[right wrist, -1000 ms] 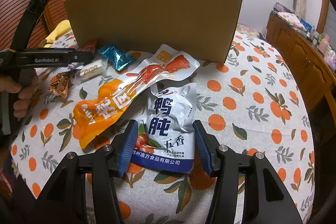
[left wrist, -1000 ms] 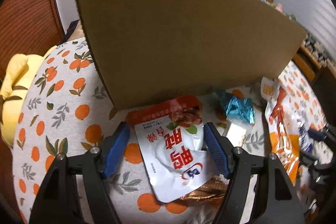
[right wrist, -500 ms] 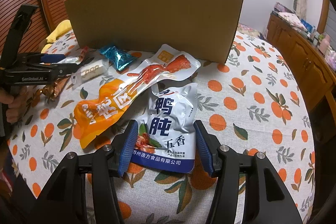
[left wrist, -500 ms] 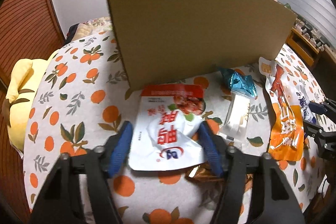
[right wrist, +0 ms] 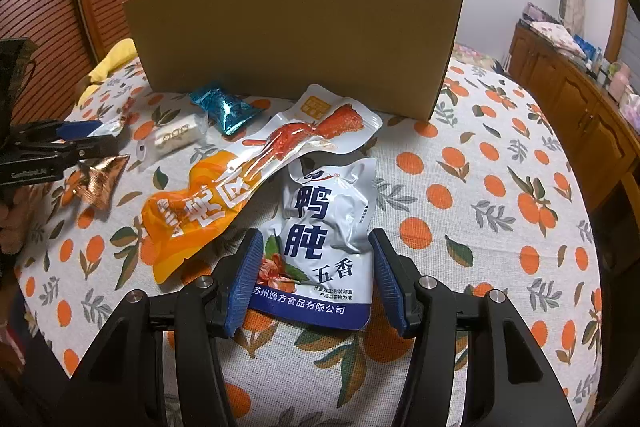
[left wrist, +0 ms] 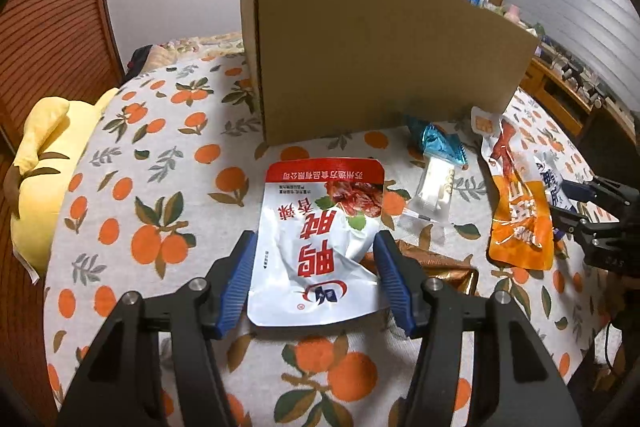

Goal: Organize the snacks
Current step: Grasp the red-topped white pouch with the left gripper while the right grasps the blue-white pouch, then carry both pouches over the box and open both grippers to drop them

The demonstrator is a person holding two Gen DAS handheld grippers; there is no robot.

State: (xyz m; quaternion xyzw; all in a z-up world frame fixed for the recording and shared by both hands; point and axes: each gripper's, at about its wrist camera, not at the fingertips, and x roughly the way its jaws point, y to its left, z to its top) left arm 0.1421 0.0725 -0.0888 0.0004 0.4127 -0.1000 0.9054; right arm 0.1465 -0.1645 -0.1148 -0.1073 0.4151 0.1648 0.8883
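A red-and-white snack pouch [left wrist: 320, 239] lies on the orange-print tablecloth [left wrist: 152, 195], between the fingers of my open left gripper [left wrist: 316, 279]. A blue-and-white pouch [right wrist: 324, 239] lies between the fingers of my open right gripper [right wrist: 316, 275]. An orange pouch [right wrist: 240, 187] overlaps its top left corner. A blue foil candy [right wrist: 224, 109], a white wrapped bar [right wrist: 176, 139] and a copper foil wrapper [right wrist: 100, 179] lie further left. The left gripper also shows in the right wrist view [right wrist: 76, 139].
A tall cardboard box [right wrist: 296, 39] stands at the back of the table. A yellow plush [left wrist: 44, 163] sits off the table's left edge. A wooden cabinet [right wrist: 580, 107] stands to the right.
My left gripper has pulled back and swung left, so the box looks farther off. The red-and-white pouch stays between its open fingers. The right gripper has barely moved.
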